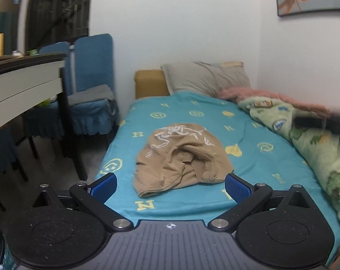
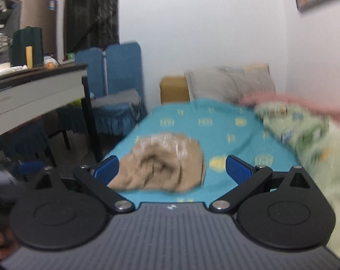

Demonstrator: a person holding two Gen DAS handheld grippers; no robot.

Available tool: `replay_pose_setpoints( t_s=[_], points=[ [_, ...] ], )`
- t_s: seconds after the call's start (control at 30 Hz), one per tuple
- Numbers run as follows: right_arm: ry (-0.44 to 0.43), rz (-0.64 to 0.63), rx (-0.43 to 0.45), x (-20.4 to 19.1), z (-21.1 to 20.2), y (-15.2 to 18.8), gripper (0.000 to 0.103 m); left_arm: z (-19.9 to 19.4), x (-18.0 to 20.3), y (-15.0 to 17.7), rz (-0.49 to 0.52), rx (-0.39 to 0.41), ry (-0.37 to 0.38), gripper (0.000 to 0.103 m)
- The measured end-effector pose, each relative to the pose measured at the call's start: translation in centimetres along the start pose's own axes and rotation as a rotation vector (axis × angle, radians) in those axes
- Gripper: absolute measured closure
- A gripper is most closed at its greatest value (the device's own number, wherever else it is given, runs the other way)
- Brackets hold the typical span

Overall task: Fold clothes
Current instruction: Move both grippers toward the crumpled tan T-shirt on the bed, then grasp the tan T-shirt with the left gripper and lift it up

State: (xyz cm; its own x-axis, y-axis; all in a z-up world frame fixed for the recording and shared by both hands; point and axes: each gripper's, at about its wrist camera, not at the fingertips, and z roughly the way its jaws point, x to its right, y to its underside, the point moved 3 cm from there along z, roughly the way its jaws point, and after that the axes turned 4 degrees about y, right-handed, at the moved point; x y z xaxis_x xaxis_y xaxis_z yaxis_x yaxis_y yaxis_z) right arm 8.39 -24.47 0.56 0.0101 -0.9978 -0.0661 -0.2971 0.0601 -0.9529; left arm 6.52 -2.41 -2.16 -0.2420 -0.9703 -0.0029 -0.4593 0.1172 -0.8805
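A tan T-shirt [image 1: 181, 157] with a white print lies crumpled in a heap on the turquoise bed sheet [image 1: 248, 168]. My left gripper [image 1: 171, 187] is open and empty, held just short of the shirt's near edge. In the right wrist view, which is blurred, the same shirt [image 2: 163, 166] lies on the sheet [image 2: 233, 130]. My right gripper [image 2: 172, 169] is open and empty, with the shirt showing between its blue pads [image 2: 239, 168]. The right gripper also shows as a dark blur at the right edge of the left wrist view [image 1: 327, 123].
A green patterned blanket [image 1: 316, 144] with pink edging is bunched along the bed's right side. A grey pillow [image 1: 206, 77] lies at the head by the white wall. A table [image 1: 23, 78] and blue-covered chairs [image 1: 91, 85] stand left of the bed.
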Motion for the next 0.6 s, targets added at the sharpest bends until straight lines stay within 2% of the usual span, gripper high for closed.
replay_pose_setpoints(
  t_s=[0.13, 0.27, 0.37, 0.43, 0.5, 0.57, 0.6],
  points=[
    [-0.008, -0.042, 0.045, -0.5, 0.4, -2.7, 0.0, 3.6, 0.0, -1.4, 0.106, -0.043, -0.049, 0.0],
    [-0.022, 0.009, 0.046, 0.8, 2.9, -3.0, 0.0, 9.3, -0.4, -1.9, 0.151, -0.163, -0.034, 0.001],
    [-0.03, 0.076, 0.003, 2.4, 4.9, -0.7, 0.001, 14.0, -0.1, -1.1, 0.212, -0.249, -0.013, 0.015],
    [-0.033, 0.119, -0.057, 3.3, 6.4, 1.1, 0.001, 16.9, 0.2, -0.1, 0.259, -0.28, 0.004, 0.019],
    [-0.039, 0.154, -0.107, 4.0, 7.6, 2.6, 0.001, 19.4, 0.7, 1.0, 0.303, -0.289, 0.019, 0.028],
    [-0.048, 0.184, -0.141, 4.5, 8.5, 3.7, 0.001, 21.8, 1.3, 2.2, 0.356, -0.292, 0.03, 0.03],
    [-0.052, 0.199, -0.157, 4.7, 8.9, 4.2, 0.001, 22.6, 1.6, 2.8, 0.404, -0.28, 0.006, 0.03]
  ],
)
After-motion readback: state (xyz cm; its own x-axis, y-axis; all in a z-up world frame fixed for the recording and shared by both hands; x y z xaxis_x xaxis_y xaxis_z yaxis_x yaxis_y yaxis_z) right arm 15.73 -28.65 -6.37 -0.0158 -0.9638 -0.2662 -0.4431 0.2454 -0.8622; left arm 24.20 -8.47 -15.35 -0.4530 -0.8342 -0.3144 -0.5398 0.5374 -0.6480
